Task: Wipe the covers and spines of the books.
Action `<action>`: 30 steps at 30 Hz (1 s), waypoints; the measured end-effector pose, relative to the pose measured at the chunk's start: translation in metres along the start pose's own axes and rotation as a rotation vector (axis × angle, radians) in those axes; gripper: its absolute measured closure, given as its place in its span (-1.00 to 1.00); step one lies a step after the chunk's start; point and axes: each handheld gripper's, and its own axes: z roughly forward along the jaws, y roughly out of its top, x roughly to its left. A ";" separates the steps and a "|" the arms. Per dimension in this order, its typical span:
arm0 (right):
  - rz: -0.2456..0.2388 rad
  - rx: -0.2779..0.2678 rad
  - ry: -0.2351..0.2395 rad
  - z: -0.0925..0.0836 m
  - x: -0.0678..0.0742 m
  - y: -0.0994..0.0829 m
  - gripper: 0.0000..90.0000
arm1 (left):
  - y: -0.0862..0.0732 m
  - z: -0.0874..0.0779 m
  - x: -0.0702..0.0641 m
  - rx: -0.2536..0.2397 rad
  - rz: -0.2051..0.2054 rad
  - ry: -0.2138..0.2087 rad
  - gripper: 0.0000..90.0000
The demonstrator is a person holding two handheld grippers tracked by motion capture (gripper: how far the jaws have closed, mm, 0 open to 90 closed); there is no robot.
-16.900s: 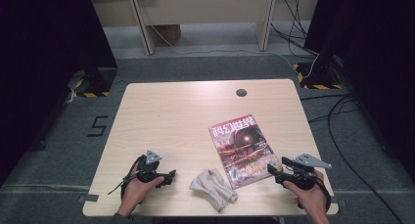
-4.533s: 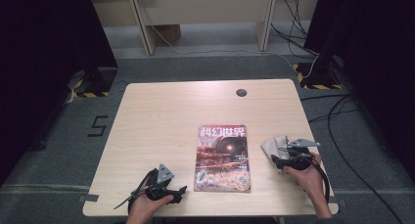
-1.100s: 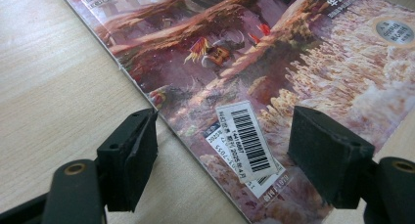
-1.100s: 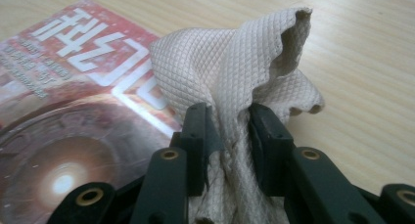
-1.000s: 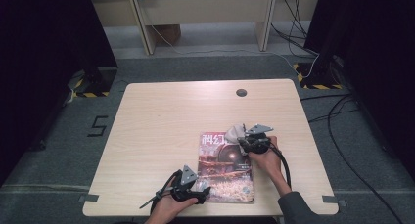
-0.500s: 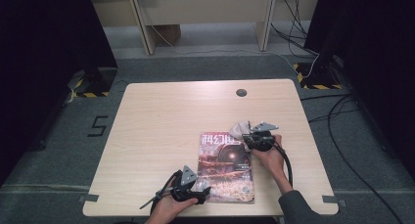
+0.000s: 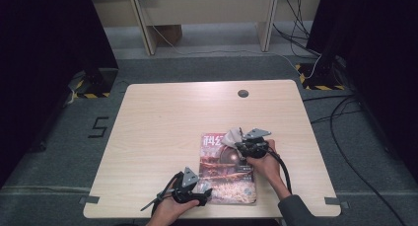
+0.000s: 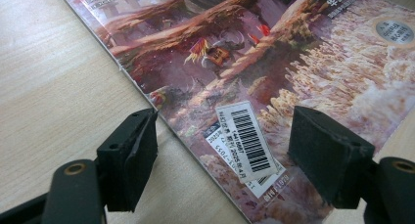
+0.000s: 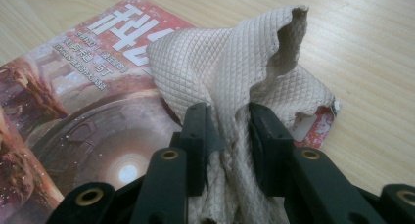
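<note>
Near edge of the wooden table point(image 7: 148, 137): left gripper point(image 7: 190, 194) resting low at the near left corner of the magazine point(image 7: 226, 171), jaws spread apart with nothing pinched between them. In the left gripper view, one pad point(image 8: 134, 158) sitting on bare wood just outside the spine edge, the other pad point(image 8: 325, 158) over the printed cover, the white barcode label point(image 8: 244, 141) lying between. Probably placed astride that corner to steady the magazine against sliding, though actual pressing on the paper cannot be told.

Magazine itself lying flat, closed, cover up, near the table's near right, spine toward the left.

Farther in, over the far right part of the cover: right gripper point(image 7: 245, 146), held in the person's right hand point(image 7: 263, 162), jaws clamped tight on a bunched beige quilted cloth point(image 7: 232, 137). In the right gripper view, cloth point(image 9: 240, 72) squeezed between the two black jaws and fanning out ahead of them, its free folds draped over the cover's far right corner beside the large title characters. Held bunched like this, most likely for wiping the cover, with the loose end dragging on the paper.

Farther still: bare tabletop, then a round cable hole point(image 7: 243, 93) near the far edge. Beyond the table, grey floor with trailing cables point(image 7: 345, 117).
</note>
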 end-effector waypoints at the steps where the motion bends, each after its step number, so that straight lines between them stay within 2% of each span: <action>1: 0.016 -0.001 0.007 0.000 -0.001 0.000 0.56 | 0.000 0.000 0.000 0.001 0.001 0.000 -0.43; 9: 0.040 -0.019 -0.050 0.001 -0.016 -0.001 0.54 | 0.001 0.000 -0.001 0.001 0.007 0.007 -0.44; 10: 0.059 -0.019 -0.048 0.001 -0.016 -0.001 0.54 | 0.001 0.000 -0.001 0.001 0.009 0.008 -0.44; 13: 0.045 -0.011 -0.058 0.002 -0.012 0.001 0.55 | 0.001 0.000 -0.001 0.003 0.005 0.009 -0.44; 19: 0.009 -0.009 -0.006 0.011 0.008 0.008 0.55 | 0.001 0.000 -0.002 0.003 0.004 0.012 -0.43; 22: -0.006 -0.011 0.015 0.014 0.018 0.011 0.55 | 0.001 -0.001 -0.002 0.012 -0.019 -0.003 -0.36; 24: -0.020 -0.012 0.026 0.015 0.022 0.011 0.55 | 0.001 -0.001 -0.002 0.011 -0.023 -0.008 -0.32; 26: -0.021 -0.010 0.033 0.016 0.023 0.012 0.55 | 0.001 -0.001 -0.002 0.021 -0.032 -0.030 -0.28; 27: -0.016 -0.007 0.040 0.015 0.024 0.012 0.55 | 0.001 -0.001 -0.004 0.026 -0.020 -0.039 -0.29; 30: -0.027 -0.005 0.046 0.015 0.027 0.012 0.55 | 0.002 -0.002 -0.009 0.026 0.001 -0.022 -0.29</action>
